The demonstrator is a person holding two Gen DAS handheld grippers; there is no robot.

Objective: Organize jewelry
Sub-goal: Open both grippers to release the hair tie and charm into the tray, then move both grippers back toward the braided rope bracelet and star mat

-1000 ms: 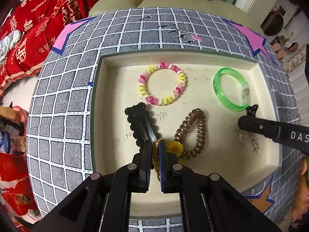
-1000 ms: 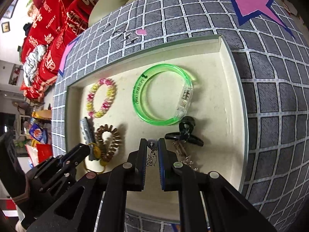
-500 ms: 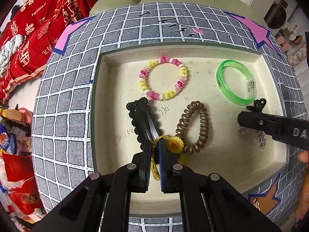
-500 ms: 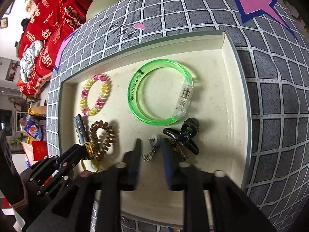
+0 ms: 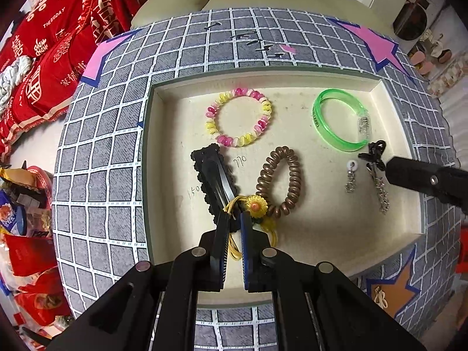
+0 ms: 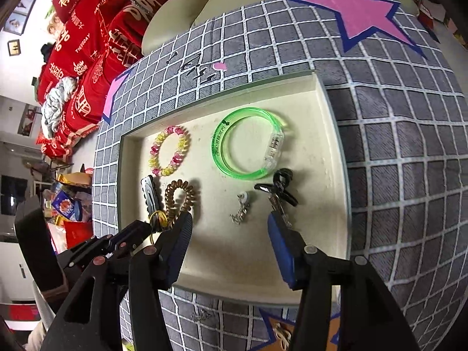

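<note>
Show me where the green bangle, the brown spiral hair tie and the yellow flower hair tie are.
green bangle (image 6: 219,143): right wrist view, lettered left side.
brown spiral hair tie (image 5: 294,172): left wrist view, right coil.
yellow flower hair tie (image 5: 256,205): left wrist view, flower centre.

**Handwritten Figures Mark Jewelry Tray**

Pen marks reading roughly "770" and "150" stand on the cream floor of the tray (image 5: 181,134), just beside a black hair clip (image 5: 213,181). Red cushions (image 5: 52,44) carry white lettering, with "THEGODAY" partly legible amid Chinese characters. A green bangle (image 6: 248,146) bears small dark print along its band, too small to read. Black handwriting on the grid cloth (image 5: 254,44) stays illegible.
</note>
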